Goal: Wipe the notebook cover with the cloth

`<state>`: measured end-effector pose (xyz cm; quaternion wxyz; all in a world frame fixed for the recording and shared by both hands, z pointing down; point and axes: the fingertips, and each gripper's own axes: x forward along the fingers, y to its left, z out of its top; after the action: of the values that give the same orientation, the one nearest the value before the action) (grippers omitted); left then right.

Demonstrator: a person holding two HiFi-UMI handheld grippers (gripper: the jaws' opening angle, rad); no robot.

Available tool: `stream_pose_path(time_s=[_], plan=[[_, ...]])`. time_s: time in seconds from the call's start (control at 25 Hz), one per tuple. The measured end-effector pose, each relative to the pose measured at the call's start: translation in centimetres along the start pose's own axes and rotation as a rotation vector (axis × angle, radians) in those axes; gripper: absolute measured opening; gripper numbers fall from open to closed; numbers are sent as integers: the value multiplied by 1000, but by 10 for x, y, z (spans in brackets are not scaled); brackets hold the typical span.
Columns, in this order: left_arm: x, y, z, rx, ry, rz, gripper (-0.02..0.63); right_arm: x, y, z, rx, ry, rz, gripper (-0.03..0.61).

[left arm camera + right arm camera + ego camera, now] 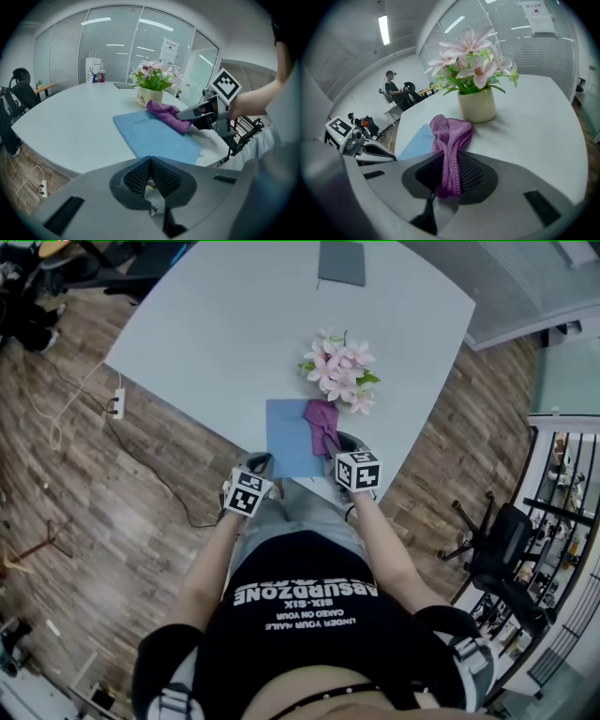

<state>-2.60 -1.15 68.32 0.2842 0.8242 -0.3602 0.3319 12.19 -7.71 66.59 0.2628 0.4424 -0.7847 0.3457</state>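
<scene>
- The right claw (pixel 449 180) is clamping a purple cloth (pixel 451 136), which is bunching up between the jaws and spilling forward past them.
- The free end of the cloth is resting on the blue notebook (pixel 286 439), along the right side of its cover toward the far corner.
- The notebook is lying closed and flat on the pale counter (pixel 234 324), close to the near edge and straight in front of the person.
- The left claw (pixel 151 174) is keeping its jaws together with nothing between them. It is hanging at the counter's near edge, just beside the notebook's near left corner, and whether it is touching the notebook cannot be told.
- A pot of pink flowers (pixel 477 104) is standing upright just behind the cloth, beyond the notebook's far right corner.
- A dark flat thing (pixel 341 262) is lying at the far end of the counter, well apart from the notebook.
- A white power strip (pixel 116 404) is lying on the wooden floor (pixel 84 521) to the left of the counter.
- A person (pixel 393 91) is standing far back in the room in the right gripper view.
</scene>
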Motion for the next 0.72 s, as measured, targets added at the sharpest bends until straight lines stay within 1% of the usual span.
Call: stream_pose_path(time_s=[0.36,0.72], plan=[[0,0,-1,6,-4,7,17,-12,8,-19,25,5,11,89],[-1,0,0,6,-10,7,17,-18,19,-28,9,10,9,87]])
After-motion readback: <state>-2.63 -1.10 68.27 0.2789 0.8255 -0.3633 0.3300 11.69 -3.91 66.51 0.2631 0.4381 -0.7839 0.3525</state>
